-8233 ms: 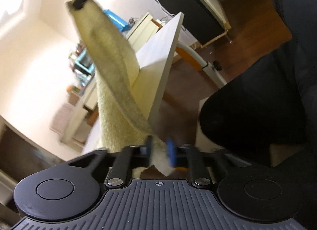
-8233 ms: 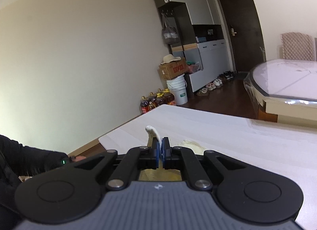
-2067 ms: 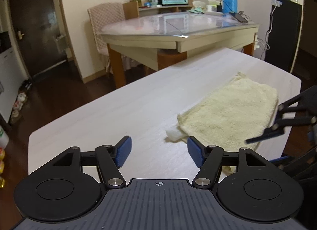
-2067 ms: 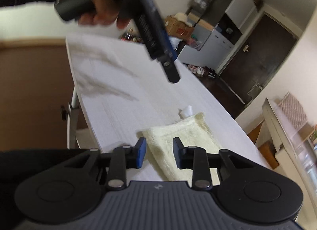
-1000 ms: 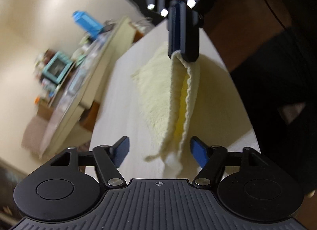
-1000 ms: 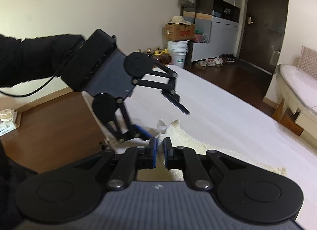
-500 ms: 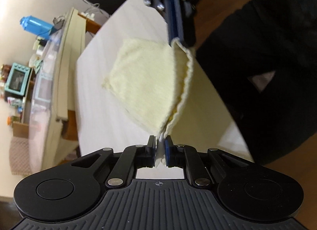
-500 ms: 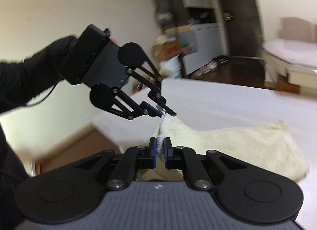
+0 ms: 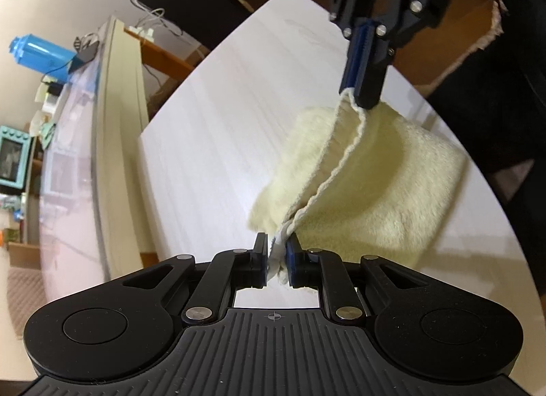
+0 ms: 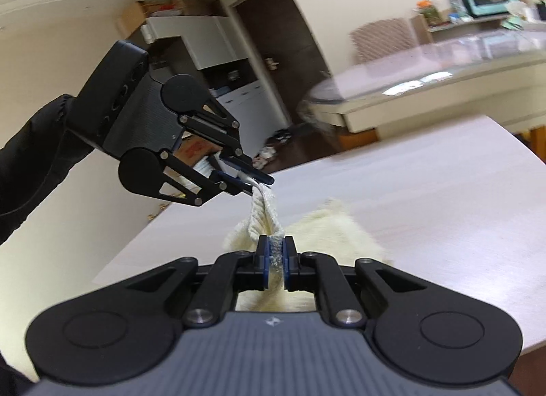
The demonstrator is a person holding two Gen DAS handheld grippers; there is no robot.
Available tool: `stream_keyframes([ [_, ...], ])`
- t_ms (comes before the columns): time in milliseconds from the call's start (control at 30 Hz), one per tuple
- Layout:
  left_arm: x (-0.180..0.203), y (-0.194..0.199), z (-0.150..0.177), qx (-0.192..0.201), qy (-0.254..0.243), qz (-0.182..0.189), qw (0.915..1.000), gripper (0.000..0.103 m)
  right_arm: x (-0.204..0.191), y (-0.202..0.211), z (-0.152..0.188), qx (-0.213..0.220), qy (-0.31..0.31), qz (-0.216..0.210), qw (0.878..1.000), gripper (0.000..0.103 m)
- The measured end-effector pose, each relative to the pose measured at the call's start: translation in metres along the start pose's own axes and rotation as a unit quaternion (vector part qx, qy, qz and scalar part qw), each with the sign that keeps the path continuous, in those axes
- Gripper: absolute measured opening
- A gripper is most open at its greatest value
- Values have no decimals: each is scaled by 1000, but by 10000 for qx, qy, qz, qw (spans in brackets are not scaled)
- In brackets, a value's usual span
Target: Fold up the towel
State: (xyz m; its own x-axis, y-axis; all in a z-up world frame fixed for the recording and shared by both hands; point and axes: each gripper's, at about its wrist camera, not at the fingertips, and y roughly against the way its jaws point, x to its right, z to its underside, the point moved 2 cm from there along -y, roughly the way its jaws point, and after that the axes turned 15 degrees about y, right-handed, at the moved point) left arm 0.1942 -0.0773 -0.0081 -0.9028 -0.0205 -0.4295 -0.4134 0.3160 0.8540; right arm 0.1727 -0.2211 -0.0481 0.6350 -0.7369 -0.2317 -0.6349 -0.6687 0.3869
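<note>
Left gripper [image 9: 276,252] tilts steeply down, jaws easing apart though cloth sits between them. Right gripper [image 10: 276,256] stays nearly level, clamped tight. A black sleeve [image 10: 27,164] trails behind the left one.

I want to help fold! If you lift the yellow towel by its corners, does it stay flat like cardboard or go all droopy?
Probably droopy: the towel sags in a curve between the left gripper and right gripper, while its far part lies on the table. It looks fluffy, so likely light and not slippery; each pinched corner stays put.
</note>
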Motion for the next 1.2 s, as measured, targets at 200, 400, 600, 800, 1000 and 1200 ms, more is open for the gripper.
stream_keyframes([
  [200, -13, -26, -8, -55, 171, 228, 9996, 16, 25, -3, 8, -67, -237, 173, 9995, 8],
  [400, -26, -45, -10, -170, 415, 322, 9985, 18, 25, 6, 17, -28, -236, 331, 9992, 8],
  [600, -33, -56, -8, -227, 591, 283, 9976, 20, 34, 1, 20, -65, -139, 500, 9986, 8],
  [800, -40, -53, -1, -127, 986, 216, 9948, 25, 40, -3, 24, -240, -42, 781, 9966, 21],
  [1000, -50, -49, 4, -27, 1533, 101, 9881, 39, 35, -14, 21, -418, 455, 1017, 9929, 28],
  [1200, -52, -49, 2, -27, 1840, 20, 9829, 44, 23, -18, 25, -557, 925, 1140, 9876, 32],
])
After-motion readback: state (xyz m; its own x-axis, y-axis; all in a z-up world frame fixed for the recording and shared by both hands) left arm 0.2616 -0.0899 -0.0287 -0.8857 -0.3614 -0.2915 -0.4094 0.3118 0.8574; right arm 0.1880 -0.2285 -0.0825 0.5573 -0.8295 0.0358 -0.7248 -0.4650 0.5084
